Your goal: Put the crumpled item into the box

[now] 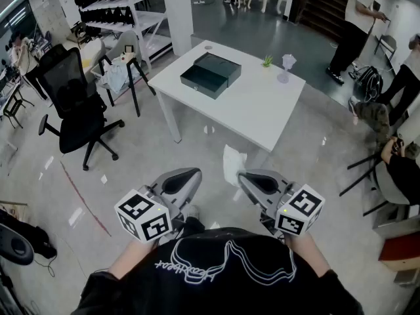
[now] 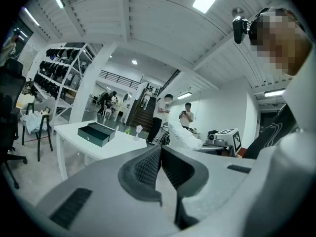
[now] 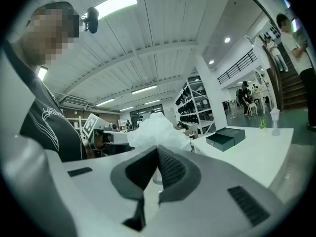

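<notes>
Fig.: person stands on the floor a little short of a white table [image 1: 262, 113], one gripper in each hand, both held low in front of the body and side by side. L gripper [image 2: 160, 148]: jaws together, nothing betw. them. R gripper [image 3: 158, 148]: jaws closed on the crumpled item [image 3: 157, 127], a white wad that bulges up past the jaw tips. In the head view the wad hangs over the floor, near the table's near edge and well apart from the box [image 1: 210, 74]. Box: dark, flat, on the far-left part of the tabletop; whether it is open cannot be told. Near the far-right corner of the table, a small green plant [image 1: 267, 61] w/ a clear stemmed glass [image 1: 286, 67] just beside it. Left of the table, a black office chair [image 1: 75, 104]; behind it, a white shelving rack [image 1: 125, 8]. At the room's right edge, people standing and seated.
</notes>
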The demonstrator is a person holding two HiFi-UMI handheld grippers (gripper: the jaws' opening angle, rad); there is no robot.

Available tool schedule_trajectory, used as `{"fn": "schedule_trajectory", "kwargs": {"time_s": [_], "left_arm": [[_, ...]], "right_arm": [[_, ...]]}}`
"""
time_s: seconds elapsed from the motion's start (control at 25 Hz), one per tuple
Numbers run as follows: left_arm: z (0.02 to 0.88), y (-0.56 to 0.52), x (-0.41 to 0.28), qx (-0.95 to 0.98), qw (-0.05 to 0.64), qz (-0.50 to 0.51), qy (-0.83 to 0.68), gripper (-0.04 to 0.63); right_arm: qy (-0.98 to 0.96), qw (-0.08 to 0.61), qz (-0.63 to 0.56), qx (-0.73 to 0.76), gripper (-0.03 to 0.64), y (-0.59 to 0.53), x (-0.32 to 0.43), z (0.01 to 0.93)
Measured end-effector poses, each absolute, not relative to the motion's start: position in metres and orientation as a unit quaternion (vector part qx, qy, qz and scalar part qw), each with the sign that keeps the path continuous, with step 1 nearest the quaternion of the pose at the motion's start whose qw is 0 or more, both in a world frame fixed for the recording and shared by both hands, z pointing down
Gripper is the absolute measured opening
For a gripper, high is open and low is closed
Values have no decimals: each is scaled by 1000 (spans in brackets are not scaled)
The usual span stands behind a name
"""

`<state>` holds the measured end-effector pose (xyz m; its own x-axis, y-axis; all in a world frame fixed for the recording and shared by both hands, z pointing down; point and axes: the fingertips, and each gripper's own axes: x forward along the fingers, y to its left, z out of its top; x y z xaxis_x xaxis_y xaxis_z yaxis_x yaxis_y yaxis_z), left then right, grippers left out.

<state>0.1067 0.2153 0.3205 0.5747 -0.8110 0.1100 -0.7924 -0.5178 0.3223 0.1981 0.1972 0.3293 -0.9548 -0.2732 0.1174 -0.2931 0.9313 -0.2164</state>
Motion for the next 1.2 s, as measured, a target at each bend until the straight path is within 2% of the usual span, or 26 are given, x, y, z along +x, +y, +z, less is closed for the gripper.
{"fn": "schedule_trajectory", "kwargs": {"time_s": [0.68,1.2], "left_arm": [[327,217,101,870,173,-22,-461,6],[350,152,61,870,205,-27,-448,6]], "right_arm": [[-980,48,116,154,5,192,191,336],[-973,67,142,167,5,131,149,359]]}}
